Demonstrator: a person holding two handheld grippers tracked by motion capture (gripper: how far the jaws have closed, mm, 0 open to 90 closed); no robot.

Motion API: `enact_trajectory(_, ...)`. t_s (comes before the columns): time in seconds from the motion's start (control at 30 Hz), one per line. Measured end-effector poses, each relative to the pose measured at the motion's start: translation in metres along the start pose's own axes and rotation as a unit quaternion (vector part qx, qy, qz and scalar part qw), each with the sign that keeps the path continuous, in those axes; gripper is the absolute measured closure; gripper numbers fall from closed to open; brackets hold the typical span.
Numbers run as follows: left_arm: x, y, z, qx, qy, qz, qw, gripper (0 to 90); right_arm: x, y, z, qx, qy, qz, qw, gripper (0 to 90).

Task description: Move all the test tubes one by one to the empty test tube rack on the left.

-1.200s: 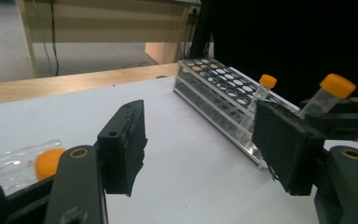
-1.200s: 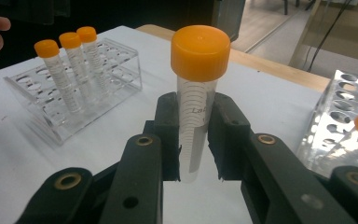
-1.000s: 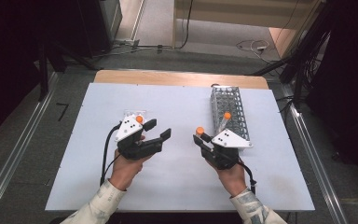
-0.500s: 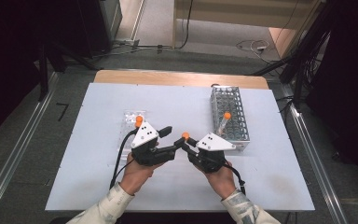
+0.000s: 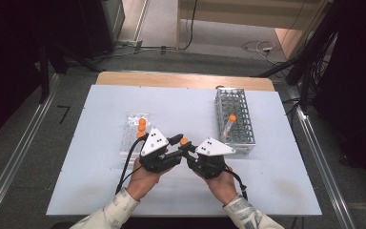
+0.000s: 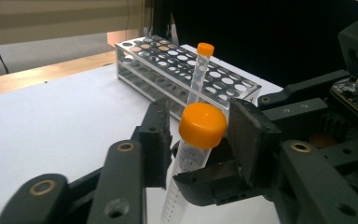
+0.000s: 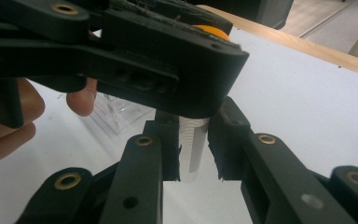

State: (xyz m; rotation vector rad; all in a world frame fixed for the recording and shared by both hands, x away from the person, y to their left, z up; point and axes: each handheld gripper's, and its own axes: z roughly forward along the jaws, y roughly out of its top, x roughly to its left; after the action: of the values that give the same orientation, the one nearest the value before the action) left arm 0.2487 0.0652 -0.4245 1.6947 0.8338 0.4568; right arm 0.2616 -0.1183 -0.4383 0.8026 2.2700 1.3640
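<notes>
My right gripper (image 7: 193, 161) is shut on a clear graduated tube (image 7: 193, 147) and holds it upright over the middle of the white table (image 5: 100, 191). The tube's orange cap (image 6: 203, 125) sits between the jaws of my left gripper (image 6: 200, 135), which have just been closing. The right pad (image 6: 247, 135) is at the cap's edge, and a thin gap remains beside the left pad (image 6: 158, 137). In the high view the left gripper (image 5: 181, 147) and the right gripper (image 5: 189, 151) meet tip to tip at the cap (image 5: 184, 141).
A metal tube rack (image 5: 236, 138) stands at the right with one orange-capped tube (image 5: 229, 125) leaning in it. A clear plastic tray (image 5: 128, 143) holding orange-capped tubes lies just left of my left hand. The table's wooden far edge (image 5: 186, 78) is beyond.
Both hands came together toward the table's middle, the right one bringing the tube. The left gripper's jaws have narrowed around the orange cap.
</notes>
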Motion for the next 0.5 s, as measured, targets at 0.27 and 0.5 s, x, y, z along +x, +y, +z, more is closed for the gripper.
enact_trajectory(0.27, -0.0004, -0.0007, 0.0001, 0.003, 0.002, 0.005, 1.0000, 66.0, 0.0000, -0.0004, 0.0001, 0.000, 0.000, 0.003, 1.0000, 71.9)
enact_trajectory(0.5, 0.0002, -0.0008, 0.0001, 0.001, 0.004, 0.005, 1.0000, 68.7, 0.0000, -0.0006, -0.0002, 0.000, -0.001, 0.004, 1.0000, 71.9)
